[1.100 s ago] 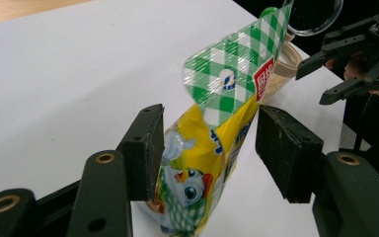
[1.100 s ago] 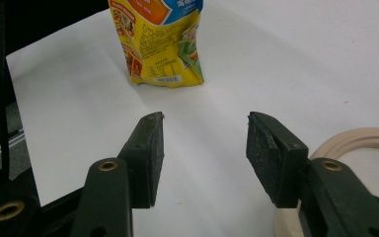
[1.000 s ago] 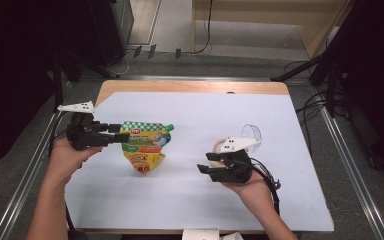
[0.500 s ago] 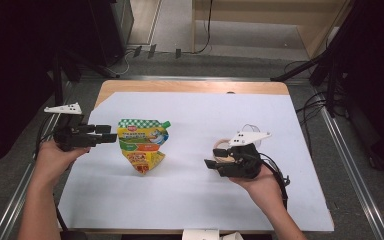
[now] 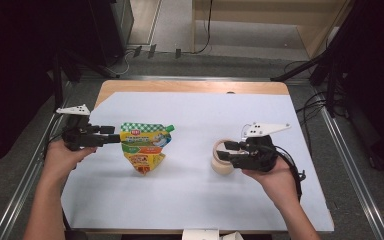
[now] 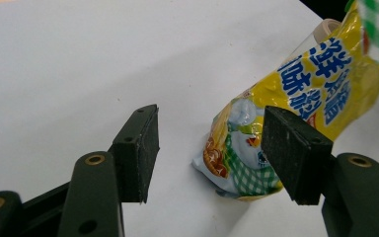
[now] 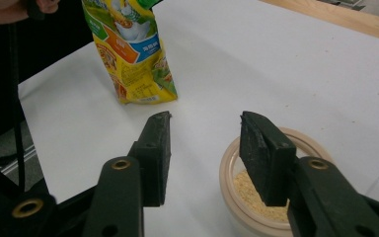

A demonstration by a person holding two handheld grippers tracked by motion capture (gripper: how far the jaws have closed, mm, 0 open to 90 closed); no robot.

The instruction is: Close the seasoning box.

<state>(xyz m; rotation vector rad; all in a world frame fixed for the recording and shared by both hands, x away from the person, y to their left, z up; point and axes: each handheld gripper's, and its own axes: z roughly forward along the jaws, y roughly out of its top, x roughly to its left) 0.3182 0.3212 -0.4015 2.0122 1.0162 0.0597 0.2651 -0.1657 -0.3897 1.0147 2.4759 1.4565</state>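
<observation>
High view: the left gripper (image 5: 111,136) has drawn back from the yellow pouch (image 5: 143,147), which now lies free on the bench (image 5: 190,200), while the right gripper (image 5: 230,152) has closed in on the beige cup (image 5: 222,163).

Left gripper view: jaws wide, empty, pouch ahead.

Right gripper view: jaws wide, straddling the cup's rim, likely the next grasp.
</observation>
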